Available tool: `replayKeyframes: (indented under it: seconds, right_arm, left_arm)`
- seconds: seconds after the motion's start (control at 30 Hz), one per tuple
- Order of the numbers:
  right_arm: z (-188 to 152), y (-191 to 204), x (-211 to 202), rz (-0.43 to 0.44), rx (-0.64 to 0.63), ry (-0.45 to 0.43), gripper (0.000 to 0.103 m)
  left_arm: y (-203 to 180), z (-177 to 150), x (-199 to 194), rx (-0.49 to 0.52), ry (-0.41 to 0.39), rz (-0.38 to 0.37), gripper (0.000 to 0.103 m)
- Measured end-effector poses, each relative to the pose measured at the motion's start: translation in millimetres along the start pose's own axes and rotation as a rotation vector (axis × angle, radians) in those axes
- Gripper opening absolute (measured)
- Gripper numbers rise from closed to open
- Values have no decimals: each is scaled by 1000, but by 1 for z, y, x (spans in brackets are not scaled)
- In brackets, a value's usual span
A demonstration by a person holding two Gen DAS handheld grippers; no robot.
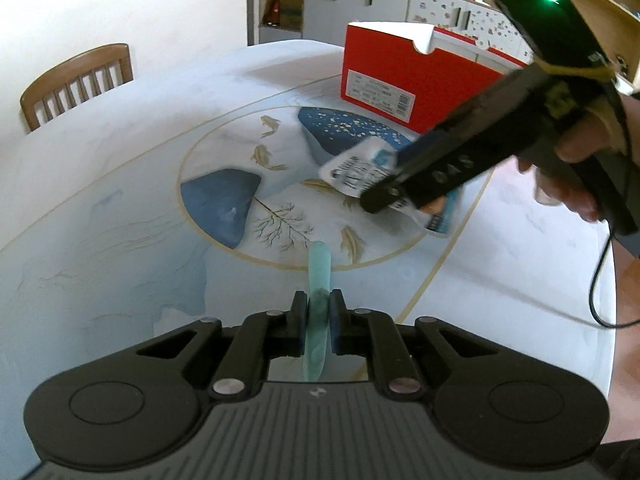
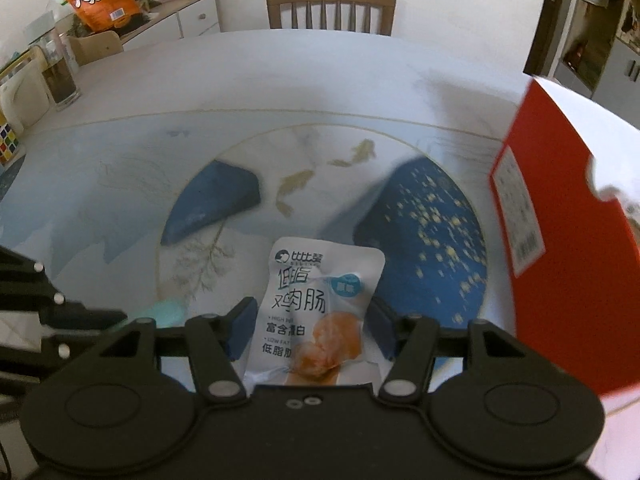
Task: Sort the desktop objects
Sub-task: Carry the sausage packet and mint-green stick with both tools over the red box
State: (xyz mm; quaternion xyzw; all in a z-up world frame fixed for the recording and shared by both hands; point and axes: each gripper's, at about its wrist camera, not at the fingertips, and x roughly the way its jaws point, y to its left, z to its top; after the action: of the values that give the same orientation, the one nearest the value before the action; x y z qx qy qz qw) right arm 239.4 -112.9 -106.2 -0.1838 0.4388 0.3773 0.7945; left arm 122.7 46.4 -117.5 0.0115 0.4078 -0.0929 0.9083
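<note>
My left gripper (image 1: 319, 306) is shut on a thin pale teal strip (image 1: 319, 270) that sticks out forward above the table. My right gripper (image 2: 312, 318) holds a white snack packet (image 2: 316, 300) with Chinese print and an orange picture; the packet spans the gap between its blue-padded fingers (image 2: 242, 328). In the left wrist view the right gripper (image 1: 384, 192) hangs over the table's middle with the packet (image 1: 360, 168) in it. A red shoebox (image 1: 416, 76) with its lid open stands beyond; it also shows at the right of the right wrist view (image 2: 560, 216).
The table (image 1: 120, 184) has a painted round motif with blue rocks and gold fish. A wooden chair (image 1: 76, 80) stands at the far left edge, another in the right wrist view (image 2: 332, 4). A glass (image 2: 60, 76) and a Rubik's cube (image 2: 8, 140) sit at the left.
</note>
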Motion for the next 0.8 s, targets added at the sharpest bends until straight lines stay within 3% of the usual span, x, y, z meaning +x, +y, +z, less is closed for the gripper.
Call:
replayKeyframes:
  seconds: [0.27,0.8]
  right_arm:
    - [-13,-11,-22,13,37,-10,60]
    - [-6,-40,-84,61,65,-96,60]
  left_arm:
    - [-11,15,-7,-15,-29,5,10]
    - [-46,61,-28,-69,-84,18,10]
